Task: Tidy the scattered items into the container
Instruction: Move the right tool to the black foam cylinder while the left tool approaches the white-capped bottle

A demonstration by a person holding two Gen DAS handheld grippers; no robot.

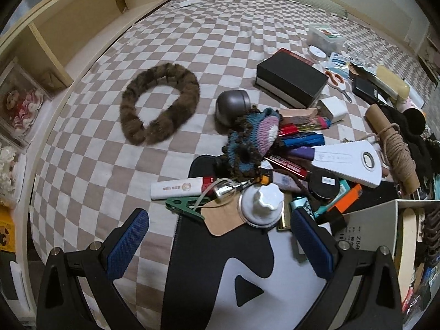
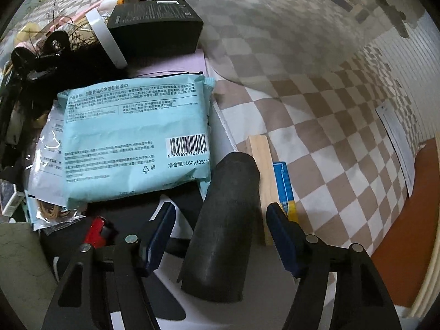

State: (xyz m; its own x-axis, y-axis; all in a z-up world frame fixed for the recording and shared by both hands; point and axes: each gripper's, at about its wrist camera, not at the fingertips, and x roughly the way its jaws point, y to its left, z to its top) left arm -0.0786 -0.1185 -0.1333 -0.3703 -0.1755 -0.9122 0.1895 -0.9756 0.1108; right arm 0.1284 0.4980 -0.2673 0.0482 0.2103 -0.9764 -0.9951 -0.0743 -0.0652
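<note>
Left wrist view first: my left gripper (image 1: 220, 236) is hanging wide open with nothing between the blue pads, pointed down at the junk pile on the checkered bedspread (image 1: 90, 170). Right ahead of it sits a small jar with a white knobbly lid (image 1: 261, 205), half on a tan card (image 1: 222, 216), next to a green clip (image 1: 183, 206) and a white USB stick (image 1: 176, 188). The jar looks rigid and light, probably a bit slick, so I'd squeeze across the lid or body rather than the rim. What I take to be the container, a grey box (image 1: 376, 220), pokes in at the right edge, already part full. Right wrist view: my right gripper (image 2: 221, 236) straddles a dark matte cylinder (image 2: 225, 228), but there's a visible gap on both sides, so it's not gripped yet. The cylinder lies against a wooden block (image 2: 261, 173), beside a pale blue wipes pack (image 2: 134, 140). It looks stiff and grippy, maybe rubbery; taking it mid-length across the width seems safest so it doesn't tip. The wipes pack is soft and floppy, so pinch an edge.
</note>
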